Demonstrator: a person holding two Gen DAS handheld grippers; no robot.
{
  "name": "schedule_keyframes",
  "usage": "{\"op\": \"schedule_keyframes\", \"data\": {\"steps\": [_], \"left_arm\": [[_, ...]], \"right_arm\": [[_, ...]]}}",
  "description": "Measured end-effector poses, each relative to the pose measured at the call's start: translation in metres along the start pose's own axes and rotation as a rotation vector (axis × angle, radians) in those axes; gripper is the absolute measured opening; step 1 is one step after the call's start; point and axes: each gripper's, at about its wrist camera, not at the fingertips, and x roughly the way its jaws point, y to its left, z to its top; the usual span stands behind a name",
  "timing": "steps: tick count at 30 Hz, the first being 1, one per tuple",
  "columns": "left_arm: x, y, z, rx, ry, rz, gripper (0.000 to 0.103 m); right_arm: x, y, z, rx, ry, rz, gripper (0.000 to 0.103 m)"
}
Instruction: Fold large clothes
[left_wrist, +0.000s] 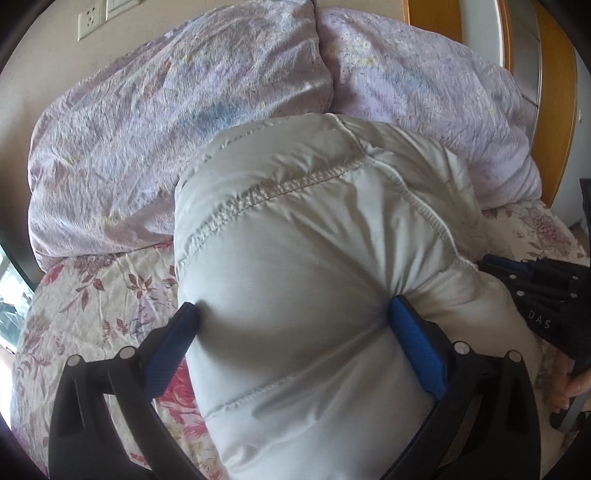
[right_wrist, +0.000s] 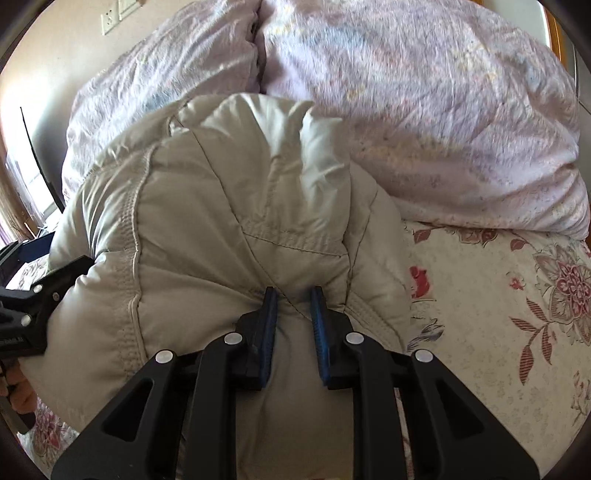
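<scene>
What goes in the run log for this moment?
left gripper: shut on puffy jacket | right gripper: shut on puffy jacket | surface: floral bedsheet | fold: unfinished

Two lilac pillows (left_wrist: 177, 122) on a floral bedsheet (right_wrist: 498, 314), wall socket (left_wrist: 88, 20), wooden headboard (left_wrist: 554, 110) behind.

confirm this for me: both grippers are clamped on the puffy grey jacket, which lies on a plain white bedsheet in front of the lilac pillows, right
Not quite. Both the left gripper and the right gripper do pinch the puffy grey jacket in front of the lilac pillows, but the bedsheet is not plain white: it is cream with a red floral print, clearest in the right wrist view.
</scene>
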Motion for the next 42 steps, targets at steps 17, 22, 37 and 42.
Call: {"op": "schedule_keyframes", "data": {"steps": [17, 22, 37, 42], "left_arm": [[0.014, 0.019, 0.035, -0.046, -0.016, 0.014, 0.101], [0.030, 0.011, 0.038, -0.040, 0.000, 0.010, 0.101], [0.047, 0.007, 0.030, -0.071, -0.066, 0.012, 0.101], [0.031, 0.015, 0.028, -0.084, -0.066, -0.012, 0.101]], "right_arm": [[0.017, 0.005, 0.058, 0.014, -0.047, -0.032, 0.020], [0.039, 0.005, 0.057, -0.024, 0.009, -0.055, 0.019], [0.074, 0.001, 0.053, -0.006, -0.025, -0.036, 0.019], [0.050, 0.000, 0.046, 0.004, -0.050, -0.060, 0.023]]}}
